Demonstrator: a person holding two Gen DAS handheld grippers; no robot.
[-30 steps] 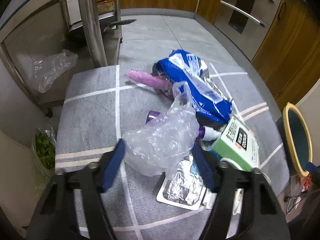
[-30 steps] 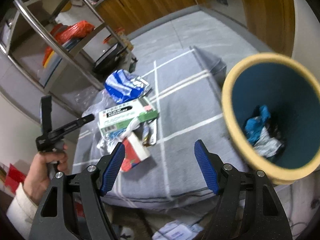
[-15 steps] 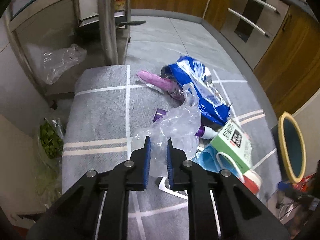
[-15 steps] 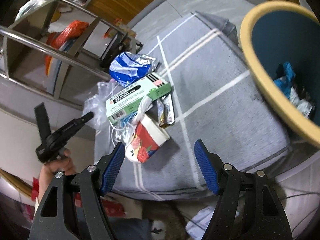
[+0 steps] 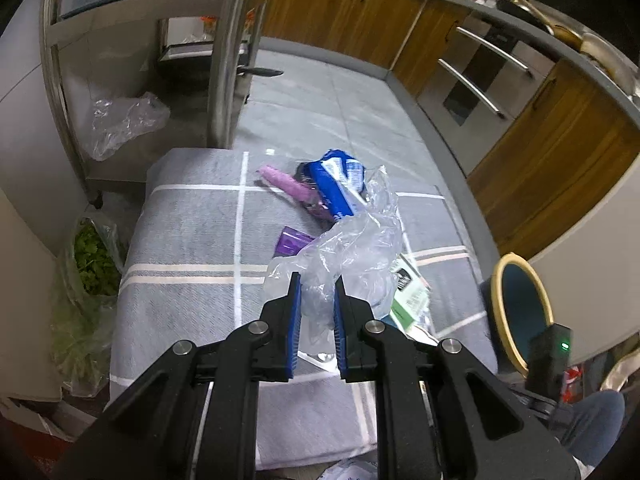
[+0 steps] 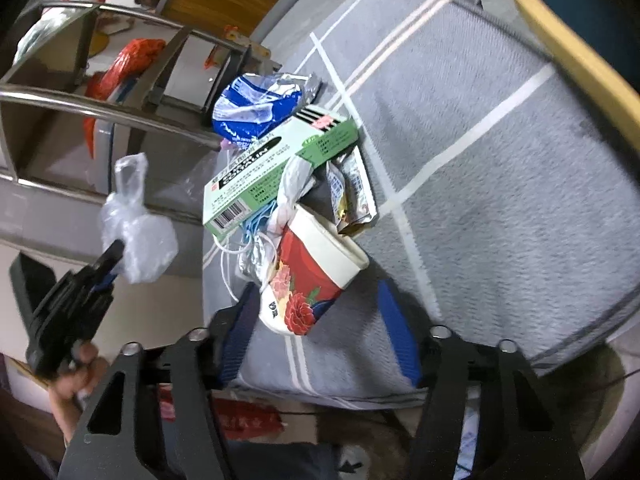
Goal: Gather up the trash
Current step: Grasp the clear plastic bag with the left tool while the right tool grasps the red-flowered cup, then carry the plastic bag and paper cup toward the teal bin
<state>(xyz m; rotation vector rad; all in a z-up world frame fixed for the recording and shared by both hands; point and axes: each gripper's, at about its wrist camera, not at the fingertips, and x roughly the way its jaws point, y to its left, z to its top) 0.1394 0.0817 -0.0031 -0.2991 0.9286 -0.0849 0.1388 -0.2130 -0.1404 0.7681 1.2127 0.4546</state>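
The left gripper [image 5: 314, 300] pinches the clear plastic bag [image 5: 352, 248], lifted off the grey cloth [image 5: 192, 240]. The yellow-rimmed bin [image 5: 516, 312] waits to its right. The right gripper [image 6: 320, 332] is wide apart around the flowered paper cup [image 6: 310, 272], lying just ahead, mouth pointing far right

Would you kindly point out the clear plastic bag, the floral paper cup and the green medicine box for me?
clear plastic bag [image 5: 352, 248], left wrist view, on its crumpled middle.
floral paper cup [image 6: 304, 276], right wrist view, on its red printed side.
green medicine box [image 6: 276, 160], right wrist view, on its white lettered face.
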